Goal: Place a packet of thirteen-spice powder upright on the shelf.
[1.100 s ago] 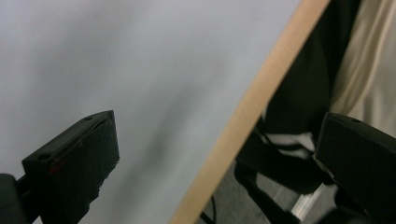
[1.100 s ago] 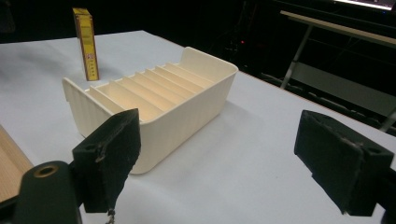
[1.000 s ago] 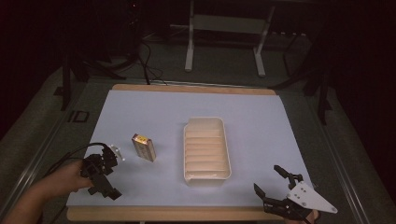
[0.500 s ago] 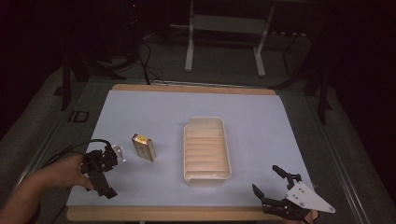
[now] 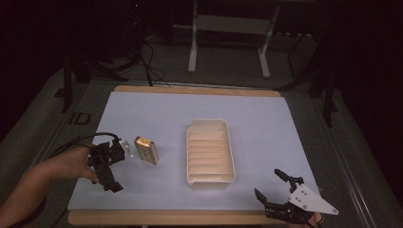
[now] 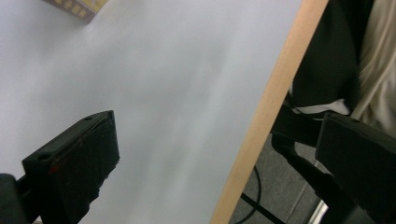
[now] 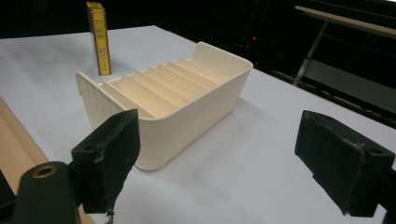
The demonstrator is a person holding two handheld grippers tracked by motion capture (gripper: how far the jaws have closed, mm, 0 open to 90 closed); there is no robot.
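Landmark: the cream tray point(image 5: 210, 151), ribbed into narrow slots, mid-table on the white sheet point(image 5: 157, 109).

Nearest, at the table's front edge and off the tray's near right corner, we see the right gripper point(image 5: 278, 190). Jaws spread wide, nothing between them. From the right gripper view it looks straight at the tray's point(image 7: 163, 93) near end wall, with empty slots running away from it.

Left of the tray, well apart from it, the left gripper point(image 5: 107, 167) is held in a hand point(image 5: 71, 164). In the left gripper view the jaws stand far apart and empty, aimed down at the sheet point(image 6: 154, 93) and the wooden table edge point(image 6: 261, 107).

Between the left gripper and the tray, just beside the gripper, is the small yellow box point(image 5: 146, 149), which we take to be the task's thing. Its corner pokes into the left gripper view point(image 6: 74, 7). From the right gripper view point(image 7: 99, 37) it stands behind the tray's far left corner, tall and thin. Whether it stands upright or leans is hard to settle from the high view.

Handling, as we judge it:
- Light cardboard, so likely to tip if nudged.
- Moderately stiff, though the broad faces would dent under a hard squeeze.
- Printed surface may be a little slick.
- Best hold is across the two narrow faces, around mid-height, with a gentle pinch.

Farther off, a metal stand point(image 5: 228, 28) on the dark floor.
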